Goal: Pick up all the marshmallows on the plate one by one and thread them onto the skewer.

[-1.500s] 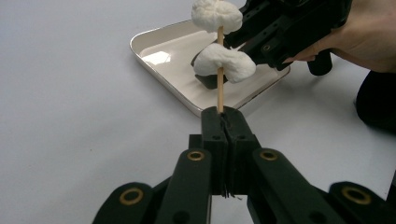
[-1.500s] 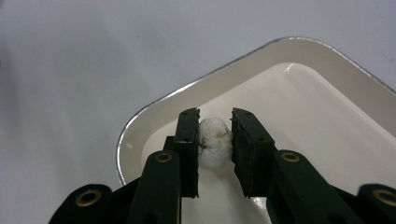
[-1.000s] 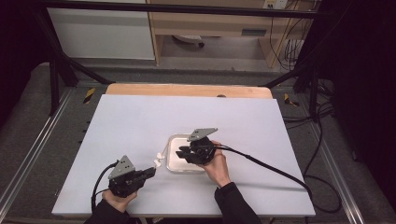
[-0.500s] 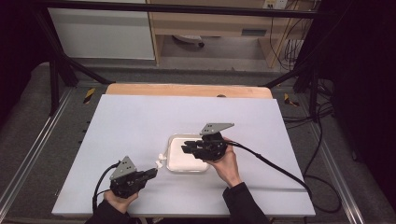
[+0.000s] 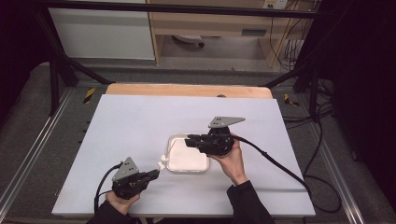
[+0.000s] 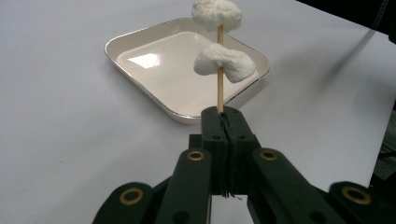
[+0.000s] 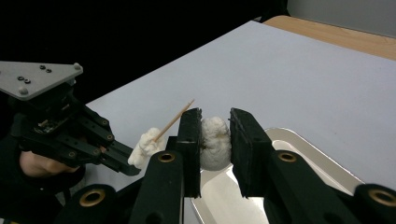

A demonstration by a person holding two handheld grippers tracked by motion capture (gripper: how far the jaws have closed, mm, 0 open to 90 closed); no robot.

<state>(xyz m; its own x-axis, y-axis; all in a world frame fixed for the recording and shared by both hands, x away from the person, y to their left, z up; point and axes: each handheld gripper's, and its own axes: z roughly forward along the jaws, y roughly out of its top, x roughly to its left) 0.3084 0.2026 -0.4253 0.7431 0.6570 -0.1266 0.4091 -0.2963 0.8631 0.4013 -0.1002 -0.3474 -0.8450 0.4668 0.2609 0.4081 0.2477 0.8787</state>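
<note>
My left gripper [image 6: 224,122], low centre of its view, is pinched tight on a wooden skewer [image 6: 219,88] bearing two marshmallows above the white tray [image 6: 140,39], while my right gripper [image 7: 215,133] clamps a third marshmallow [image 7: 215,142] mid-frame.

Right gripper [image 5: 190,141] over white tray [image 5: 173,166]; left gripper [image 5: 155,173] near tray's left corner, white lumps [image 5: 162,162] at jaws.

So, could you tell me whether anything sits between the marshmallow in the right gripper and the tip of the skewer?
Nothing visible does. The marshmallow in the right gripper faces open air toward the skewer, whose tip carries two marshmallows already.
</note>
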